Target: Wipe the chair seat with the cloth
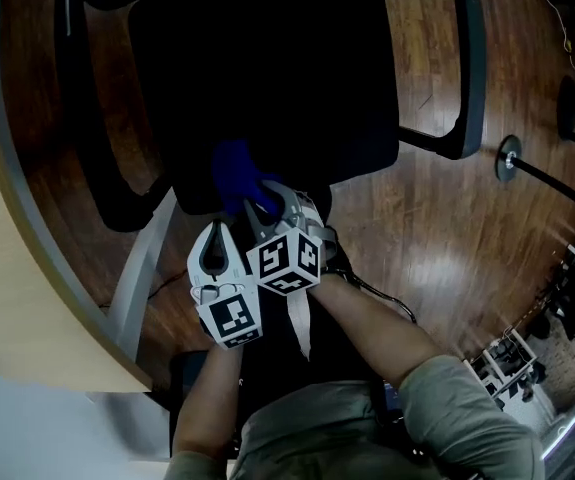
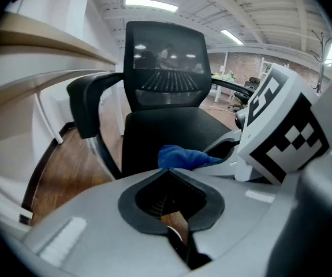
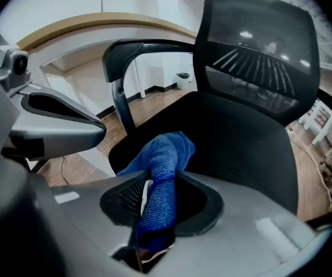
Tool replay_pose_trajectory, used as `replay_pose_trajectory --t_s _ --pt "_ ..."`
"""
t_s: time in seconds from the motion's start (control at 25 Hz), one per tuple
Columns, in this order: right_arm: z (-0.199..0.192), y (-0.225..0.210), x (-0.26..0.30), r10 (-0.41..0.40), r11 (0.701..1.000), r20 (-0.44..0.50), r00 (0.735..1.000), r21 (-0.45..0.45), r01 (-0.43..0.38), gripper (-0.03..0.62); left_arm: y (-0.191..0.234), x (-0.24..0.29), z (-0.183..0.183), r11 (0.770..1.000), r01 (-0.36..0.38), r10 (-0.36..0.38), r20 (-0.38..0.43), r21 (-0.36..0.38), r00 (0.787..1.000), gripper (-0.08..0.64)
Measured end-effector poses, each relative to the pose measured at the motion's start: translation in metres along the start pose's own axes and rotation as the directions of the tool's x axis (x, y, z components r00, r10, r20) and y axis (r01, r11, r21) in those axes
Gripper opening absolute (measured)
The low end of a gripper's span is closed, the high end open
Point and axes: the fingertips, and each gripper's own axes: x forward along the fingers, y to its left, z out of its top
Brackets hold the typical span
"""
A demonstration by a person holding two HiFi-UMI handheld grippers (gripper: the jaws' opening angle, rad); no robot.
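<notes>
Closest to me, the right gripper (image 1: 267,208) has its jaws clamped on a bunched fold of the blue cloth (image 3: 163,172), with the loose end hanging over the front edge of the chair seat (image 1: 267,68) at 12 o'clock. The left gripper (image 1: 215,230) sits just beside it at 9 o'clock, jaws together and empty. My worry is that the mesh could drag that narrow fold out of the grip, or a push might swivel the chair. Further out, armrests (image 1: 472,68) at 10 and 2 o'clock would limit my sweep, and the curved desk (image 1: 7,218) crowds 9 o'clock
</notes>
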Motion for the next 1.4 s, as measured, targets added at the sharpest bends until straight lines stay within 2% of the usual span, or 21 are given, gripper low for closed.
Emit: replay_pose_trajectory --t_s 0.16,0.36,0.72,0.96,1.04,1.2,1.4 --pt "-0.029 -0.046 -0.025 -0.076 0.993 -0.023 0.997 0.086 0.078 0.101 -0.04 0.011 0.019 0.997 0.057 -0.058 0.014 0.05 0.998 0.005" --pt "-0.07 -0.095 -0.056 -0.168 0.968 -0.054 0.984 0.179 0.175 0.101 -0.091 0.027 0.032 0.982 0.138 -0.141 0.016 0.13 0.99 0.005" --pt "-0.143 -0.17 -0.109 -0.289 0.891 -0.114 0.951 0.331 0.311 0.1 -0.176 0.038 0.048 0.945 0.239 -0.244 -0.005 0.224 0.97 0.005" --pt "-0.184 -0.211 -0.134 -0.32 0.84 -0.134 0.938 0.417 0.346 0.101 -0.225 0.045 0.051 0.932 0.262 -0.265 -0.022 0.253 0.964 0.005" --pt "-0.193 -0.218 -0.138 -0.319 0.832 -0.137 0.938 0.434 0.346 0.101 -0.237 0.045 0.05 0.928 0.267 -0.269 -0.029 0.258 0.963 0.005" --pt "-0.212 -0.225 -0.137 -0.301 0.831 -0.137 0.944 0.449 0.33 0.101 -0.258 0.047 0.043 0.926 0.268 -0.268 -0.036 0.267 0.963 0.005" --pt "-0.224 -0.229 -0.129 -0.276 0.844 -0.124 0.953 0.444 0.302 0.101 -0.271 0.047 0.041 0.932 0.243 -0.245 -0.025 0.268 0.969 0.005"
